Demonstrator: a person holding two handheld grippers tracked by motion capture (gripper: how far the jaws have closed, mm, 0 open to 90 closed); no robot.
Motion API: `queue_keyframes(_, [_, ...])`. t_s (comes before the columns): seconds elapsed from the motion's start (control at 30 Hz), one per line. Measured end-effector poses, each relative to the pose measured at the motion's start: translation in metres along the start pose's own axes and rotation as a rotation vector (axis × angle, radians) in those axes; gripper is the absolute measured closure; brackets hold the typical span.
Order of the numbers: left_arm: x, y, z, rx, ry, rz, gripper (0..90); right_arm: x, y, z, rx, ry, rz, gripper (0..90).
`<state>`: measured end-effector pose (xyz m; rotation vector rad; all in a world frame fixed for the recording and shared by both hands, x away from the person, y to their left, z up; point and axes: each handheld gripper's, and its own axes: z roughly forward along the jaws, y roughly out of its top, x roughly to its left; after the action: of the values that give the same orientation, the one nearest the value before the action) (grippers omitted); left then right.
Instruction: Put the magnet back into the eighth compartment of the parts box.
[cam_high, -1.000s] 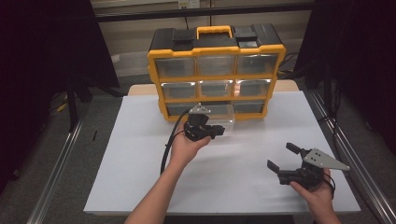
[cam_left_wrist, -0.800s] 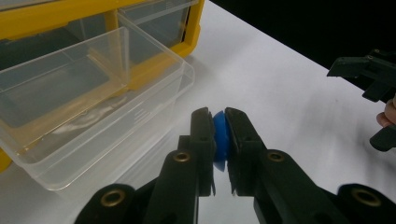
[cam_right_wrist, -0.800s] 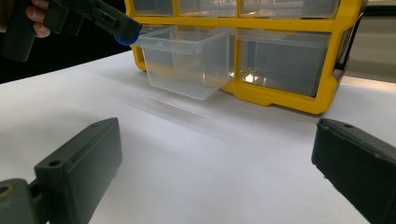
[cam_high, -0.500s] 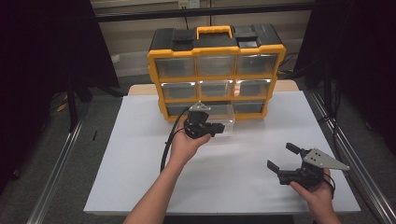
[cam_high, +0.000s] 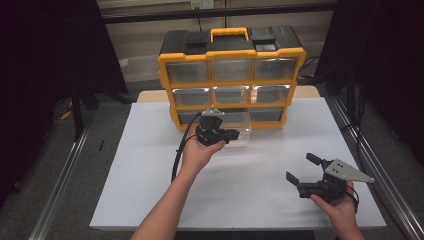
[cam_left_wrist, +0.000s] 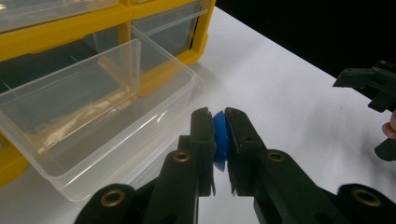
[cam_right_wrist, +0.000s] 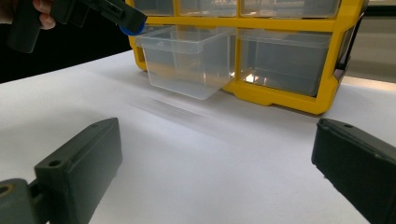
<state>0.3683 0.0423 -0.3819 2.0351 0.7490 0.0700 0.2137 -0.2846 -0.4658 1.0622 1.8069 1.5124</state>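
Forearms enter from the bottom edge of the high view, each hand holding a two-jaw gripper over a white table (cam_high: 150, 200). Nearest, at lower right of that frame, the right gripper (cam_high: 303, 173) rests low above the table, released, its jaws spread wide with nothing between them. Toward the centre of the frame, the left gripper (cam_high: 235, 134) is clenched on a small blue disc (cam_left_wrist: 219, 140); the left gripper view has the disc pinched on edge between the two black jaws, just right of a clear plastic drawer (cam_left_wrist: 93, 112). That drawer stands pulled out from the bottom row of a yellow and black organiser (cam_high: 231, 75) at upper centre of the high view. The drawer looks empty. In the right gripper view the disc hangs at upper left, beside the drawer's near corner and not yet over its opening.

The step in hand appears to be carrying the disc to the open drawer. The next move probably calls for shifting the left gripper over the opening, then parting the jaws to drop the disc inside.
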Motion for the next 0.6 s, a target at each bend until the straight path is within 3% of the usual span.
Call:
queue_keyframes(0.07, [0.0003,0.0007,0.0007,-0.016,-0.007,-0.003,82.5,-0.0001,0.0,0.0,0.001,0.003,0.001,1.4])
queue_keyframes(0.6, [0.0056,0.007,0.0004,-0.007,0.016,-0.004,82.5,-0.0001,-0.0001,0.0001,0.001,0.001,0.001,1.5])
